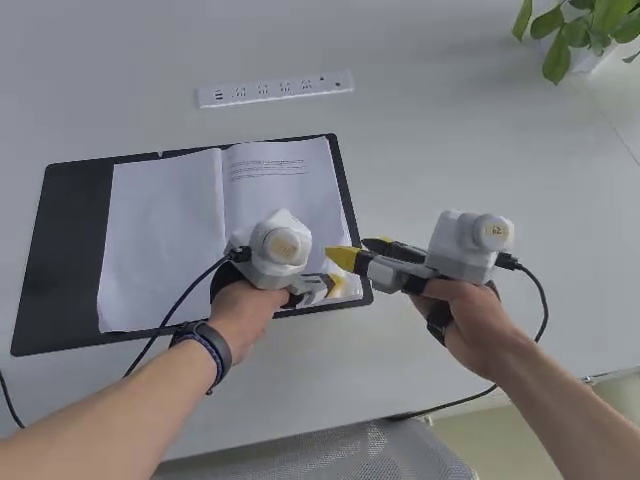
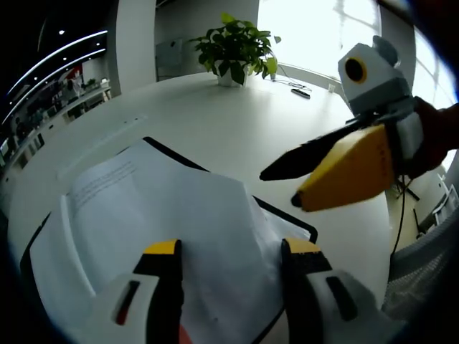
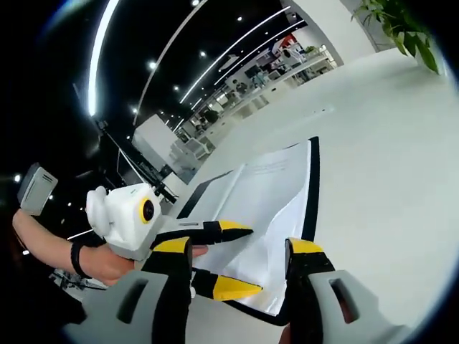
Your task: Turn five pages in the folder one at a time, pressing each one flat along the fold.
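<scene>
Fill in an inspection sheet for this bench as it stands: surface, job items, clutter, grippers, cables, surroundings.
Surface: white table, plain and matte.
Job's things: black folder lying open; white pages showing, with a few printed lines at the top of the right-hand one.
Clutter: power strip beyond the folder; potted plant at the far right.
Grippers: left gripper open over the right-hand page's near corner; right gripper open, pointing at it from the right.
Cables: left gripper's cable and right gripper's cable, both black, run toward the near edge.
Surroundings: grey chair below the near edge; bright window behind the plant.
</scene>
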The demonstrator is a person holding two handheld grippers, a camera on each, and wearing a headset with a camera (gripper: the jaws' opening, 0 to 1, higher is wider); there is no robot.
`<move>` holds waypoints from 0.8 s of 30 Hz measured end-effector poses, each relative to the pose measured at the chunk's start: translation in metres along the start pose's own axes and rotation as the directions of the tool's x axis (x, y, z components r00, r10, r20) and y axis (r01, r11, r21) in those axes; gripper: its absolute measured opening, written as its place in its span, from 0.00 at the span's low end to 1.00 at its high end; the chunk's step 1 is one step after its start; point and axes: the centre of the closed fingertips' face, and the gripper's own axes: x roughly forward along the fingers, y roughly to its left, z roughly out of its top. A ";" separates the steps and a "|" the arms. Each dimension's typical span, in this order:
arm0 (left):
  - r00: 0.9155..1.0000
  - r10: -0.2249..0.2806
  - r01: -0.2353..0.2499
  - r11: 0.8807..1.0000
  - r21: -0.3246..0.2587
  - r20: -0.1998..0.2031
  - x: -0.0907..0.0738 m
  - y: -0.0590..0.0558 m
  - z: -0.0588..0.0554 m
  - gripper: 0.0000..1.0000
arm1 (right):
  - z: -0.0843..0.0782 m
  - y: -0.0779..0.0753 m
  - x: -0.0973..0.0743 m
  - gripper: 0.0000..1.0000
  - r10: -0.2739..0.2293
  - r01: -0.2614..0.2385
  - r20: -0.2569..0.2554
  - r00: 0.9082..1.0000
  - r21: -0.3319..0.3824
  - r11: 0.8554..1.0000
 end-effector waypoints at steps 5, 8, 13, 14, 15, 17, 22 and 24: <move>1.000 -0.002 0.002 1.000 -0.001 -0.001 0.000 -0.001 0.000 0.56 | -0.005 -0.005 0.013 0.44 0.012 -0.012 -0.020 1.000 0.030 0.999; 1.000 -0.003 0.003 1.000 -0.002 -0.004 -0.001 -0.001 0.001 0.56 | -0.008 -0.004 0.016 0.42 0.023 -0.022 -0.027 0.999 0.050 0.998; 1.000 -0.013 0.013 1.000 -0.011 -0.003 -0.001 -0.002 0.001 0.58 | -0.016 -0.005 0.019 0.29 0.029 -0.025 -0.042 0.999 0.086 0.996; 1.000 -0.017 0.017 1.000 -0.011 -0.003 -0.001 -0.003 0.001 0.59 | -0.017 -0.005 0.019 0.27 0.029 -0.025 -0.044 0.999 0.083 0.996; 1.000 -0.020 0.020 1.000 -0.008 -0.007 -0.001 -0.003 0.000 0.59 | -0.018 -0.006 0.019 0.27 0.026 -0.022 -0.044 0.999 0.084 0.996; 1.000 -0.026 0.026 1.000 -0.009 -0.012 -0.003 -0.003 0.000 0.59 | -0.018 -0.005 0.018 0.24 0.025 -0.021 -0.042 0.999 0.095 0.995; 0.999 -0.041 0.041 0.999 -0.013 -0.017 -0.008 -0.007 0.000 0.61 | -0.020 -0.007 0.014 0.17 0.020 -0.016 -0.031 0.999 0.119 0.993; 0.999 -0.048 0.048 0.999 -0.016 -0.015 -0.010 -0.008 0.000 0.63 | -0.021 -0.007 0.012 0.16 0.020 -0.016 -0.029 0.999 0.120 0.993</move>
